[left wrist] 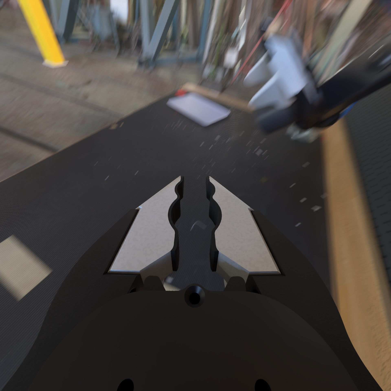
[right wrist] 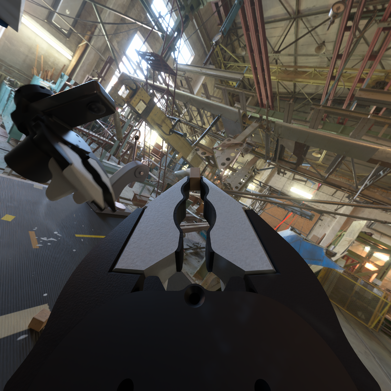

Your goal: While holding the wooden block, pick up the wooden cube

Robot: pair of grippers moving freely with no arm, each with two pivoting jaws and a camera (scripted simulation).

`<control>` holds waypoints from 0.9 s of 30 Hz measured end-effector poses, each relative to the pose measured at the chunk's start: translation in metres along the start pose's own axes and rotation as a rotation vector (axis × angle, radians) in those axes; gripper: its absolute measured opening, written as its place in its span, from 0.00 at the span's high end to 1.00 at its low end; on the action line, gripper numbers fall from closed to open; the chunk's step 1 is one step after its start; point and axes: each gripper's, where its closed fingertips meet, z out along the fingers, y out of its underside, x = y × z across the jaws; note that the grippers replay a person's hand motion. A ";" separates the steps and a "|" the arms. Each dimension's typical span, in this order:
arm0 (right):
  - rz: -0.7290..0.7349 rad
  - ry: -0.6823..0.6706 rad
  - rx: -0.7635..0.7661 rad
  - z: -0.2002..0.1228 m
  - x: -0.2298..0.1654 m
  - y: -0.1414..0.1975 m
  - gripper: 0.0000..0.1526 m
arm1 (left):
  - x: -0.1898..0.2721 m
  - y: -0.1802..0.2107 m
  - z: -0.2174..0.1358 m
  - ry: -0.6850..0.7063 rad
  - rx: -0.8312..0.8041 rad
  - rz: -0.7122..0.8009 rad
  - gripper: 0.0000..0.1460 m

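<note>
The wooden block (right wrist: pixel 194 178) sits pinched between the tips of the right gripper (right wrist: pixel 194 179), whose fingers are clamped on its two sides and point up toward the hall roof. The wooden cube (right wrist: pixel 39 322) lies on the dark table (right wrist: pixel 42 264) at about eight o'clock in the right wrist view, partly hidden behind the gripper body, touching a pale patch on the mat. The left gripper (left wrist: pixel 194 179) hovers above the table with its fingers a little apart and nothing between them. In the right wrist view it shows at ten o'clock. A pale flat pad (left wrist: pixel 197 111) lies at twelve o'clock in the left wrist view.
</note>
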 end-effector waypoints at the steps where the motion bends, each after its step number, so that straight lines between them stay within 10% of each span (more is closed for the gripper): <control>1: 0.003 0.005 -0.007 -0.003 0.006 -0.002 0.95 | -0.008 0.013 0.000 -0.069 -0.090 0.028 0.86; 10: 0.000 0.059 -0.022 -0.024 0.037 -0.012 0.95 | -0.059 0.158 0.030 -0.274 -0.850 -0.121 0.82; 27: -0.027 0.079 -0.026 -0.031 0.046 -0.017 0.95 | -0.073 0.250 0.030 -0.309 -1.327 -0.196 0.63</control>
